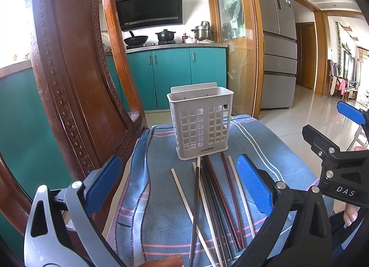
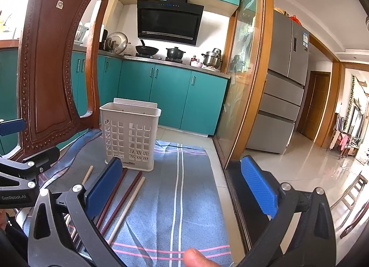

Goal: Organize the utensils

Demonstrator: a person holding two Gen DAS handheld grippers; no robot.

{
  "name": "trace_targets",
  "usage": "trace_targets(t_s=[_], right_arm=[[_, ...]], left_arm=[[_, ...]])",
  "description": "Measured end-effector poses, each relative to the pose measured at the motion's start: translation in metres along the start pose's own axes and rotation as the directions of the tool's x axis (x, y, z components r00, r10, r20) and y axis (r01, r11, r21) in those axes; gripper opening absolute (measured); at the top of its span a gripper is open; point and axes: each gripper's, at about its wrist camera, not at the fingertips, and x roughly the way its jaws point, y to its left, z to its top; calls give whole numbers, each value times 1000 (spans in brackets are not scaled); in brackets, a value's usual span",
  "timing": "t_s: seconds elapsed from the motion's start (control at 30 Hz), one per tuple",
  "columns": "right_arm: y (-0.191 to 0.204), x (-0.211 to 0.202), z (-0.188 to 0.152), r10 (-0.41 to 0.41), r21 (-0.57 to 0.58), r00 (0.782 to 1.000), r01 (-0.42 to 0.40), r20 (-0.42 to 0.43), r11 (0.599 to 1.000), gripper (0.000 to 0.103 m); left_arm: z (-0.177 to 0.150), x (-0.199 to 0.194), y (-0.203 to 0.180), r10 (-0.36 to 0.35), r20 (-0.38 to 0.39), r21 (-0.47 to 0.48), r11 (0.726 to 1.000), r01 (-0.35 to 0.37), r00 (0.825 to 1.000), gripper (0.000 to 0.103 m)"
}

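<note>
A white slotted utensil holder stands upright and empty on a blue striped cloth. Several chopsticks, dark brown, reddish and pale wood, lie loose on the cloth in front of it, roughly side by side. My left gripper is open above the chopsticks, holding nothing. My right gripper is open too, to the right of the chopsticks, with bare cloth between its blue pads. The right gripper's body shows at the right edge of the left wrist view.
A carved wooden chair back rises close on the left of the cloth. Behind are teal kitchen cabinets, a glass sliding door and a grey fridge. The cloth's right edge drops to a tiled floor.
</note>
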Motion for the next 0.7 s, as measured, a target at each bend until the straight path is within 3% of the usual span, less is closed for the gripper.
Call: trace_targets(t_s=[0.7], right_arm=[[1, 2, -1, -4, -1, 1000, 4, -7, 1000, 101]], left_arm=[[0, 5, -4, 7, -24, 15, 1000, -6, 1000, 100]])
